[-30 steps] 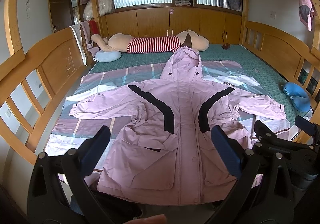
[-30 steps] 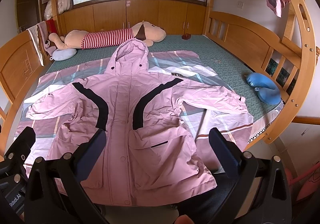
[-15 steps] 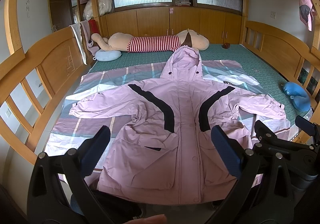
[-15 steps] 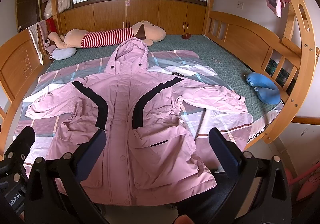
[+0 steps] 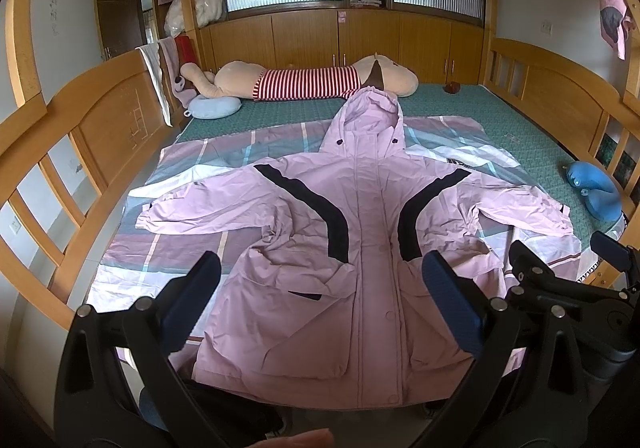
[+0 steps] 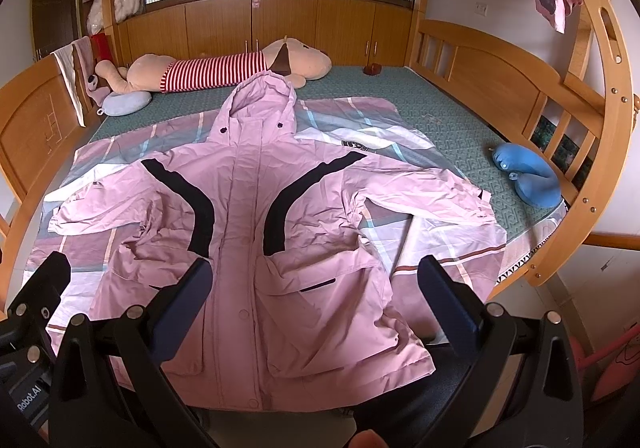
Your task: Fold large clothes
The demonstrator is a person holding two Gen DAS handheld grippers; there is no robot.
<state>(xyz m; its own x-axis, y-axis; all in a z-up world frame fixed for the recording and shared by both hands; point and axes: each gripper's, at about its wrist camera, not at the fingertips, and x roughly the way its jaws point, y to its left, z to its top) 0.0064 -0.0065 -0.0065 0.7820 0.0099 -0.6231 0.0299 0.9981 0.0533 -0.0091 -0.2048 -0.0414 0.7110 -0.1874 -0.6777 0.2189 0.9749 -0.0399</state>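
- At the near edge of the bed (image 5: 520, 120), the pink hooded jacket (image 5: 360, 240) is lying front-up on a striped sheet (image 5: 224, 156), hem toward the near edge and overhanging it a little, hood pointing at the far edge; likely laid out this way so both sleeves can be reached for folding
- Both sleeves are spreading out toward the left and right edges of the bed, neither folded in yet; judging from this, folding is not yet begun
- Left gripper (image 5: 320, 304) is hovering above the hem with jaws spread wide, holding nothing
- Right gripper (image 6: 316, 300) is hanging beside it, jaws equally wide apart, empty; both appear positioned for surveying the garment before a first grasp
- Jacket is showing black curved panels on either side of a closed front placket with snaps, and a dark pocket slit on each side; the fabric is wrinkling most around the armpits
- A striped plush toy (image 6: 224, 68) is lying along the far edge, well apart from the jacket except near the hood
- A blue neck pillow (image 6: 528, 176) is sitting at the right edge, clear of the right sleeve
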